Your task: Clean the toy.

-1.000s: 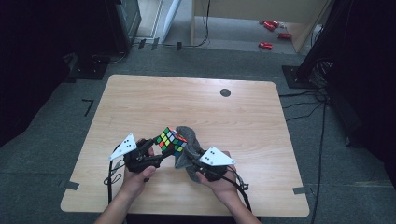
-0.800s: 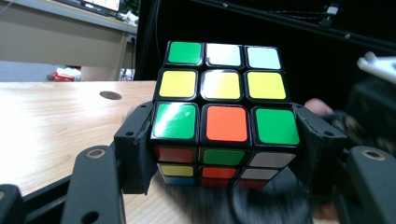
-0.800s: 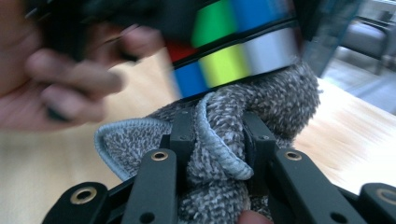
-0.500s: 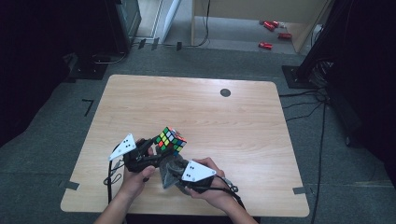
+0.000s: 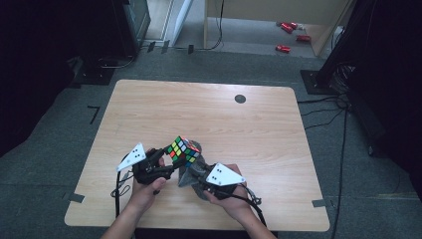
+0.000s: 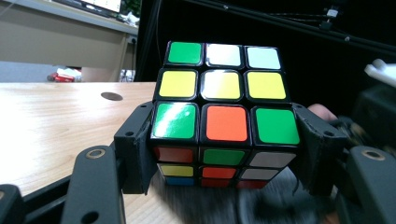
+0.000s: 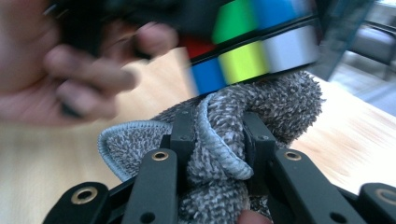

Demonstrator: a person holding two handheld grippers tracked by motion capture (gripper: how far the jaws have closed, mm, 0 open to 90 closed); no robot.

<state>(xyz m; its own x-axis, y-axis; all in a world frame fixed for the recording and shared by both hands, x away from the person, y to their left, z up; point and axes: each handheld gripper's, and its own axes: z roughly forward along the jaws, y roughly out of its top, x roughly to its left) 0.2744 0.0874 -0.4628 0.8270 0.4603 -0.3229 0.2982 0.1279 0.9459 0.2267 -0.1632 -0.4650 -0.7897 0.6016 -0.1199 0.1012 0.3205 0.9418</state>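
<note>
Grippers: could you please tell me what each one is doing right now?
Left gripper: shut on the cube.
Right gripper: shut on the cloth.

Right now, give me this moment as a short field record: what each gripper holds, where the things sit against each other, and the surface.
left gripper: shut on the puzzle cube, jaws clamping its two opposite sides
right gripper: shut on the grey cloth, bunched between the jaws
cube and cloth: the cloth's top presses against the cube's underside
cube height: lifted off the table
visible cube face: mixed green, white, yellow and orange tiles, unsolved
work in hand: wiping the cube, by the look of it
</note>
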